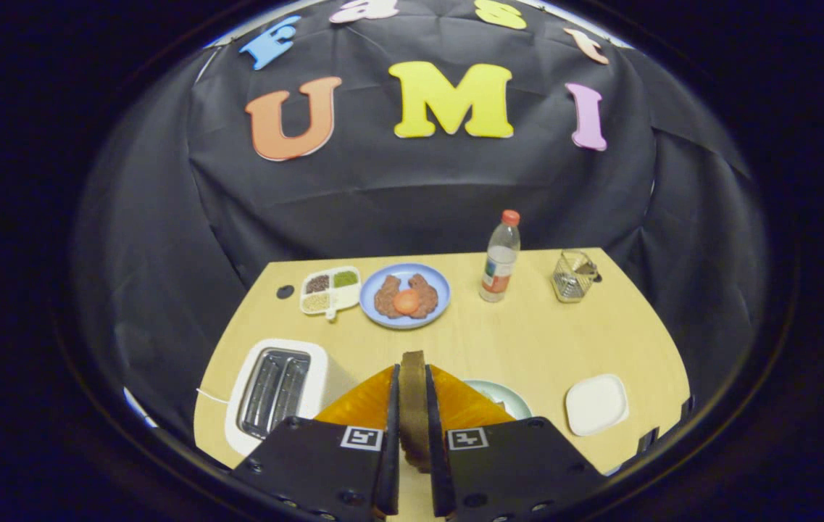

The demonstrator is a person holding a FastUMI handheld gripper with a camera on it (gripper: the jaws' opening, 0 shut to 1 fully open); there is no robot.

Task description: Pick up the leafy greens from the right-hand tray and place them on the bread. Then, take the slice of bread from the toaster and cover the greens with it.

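I see a light wood table (527,341) with black cloth behind it. My gripper (412,406) hides most of a pale plate (509,397), so I can't see what is on it. Both fingers squeeze the slice of bread (412,395) standing on edge between them, just right of the white toaster (277,388).
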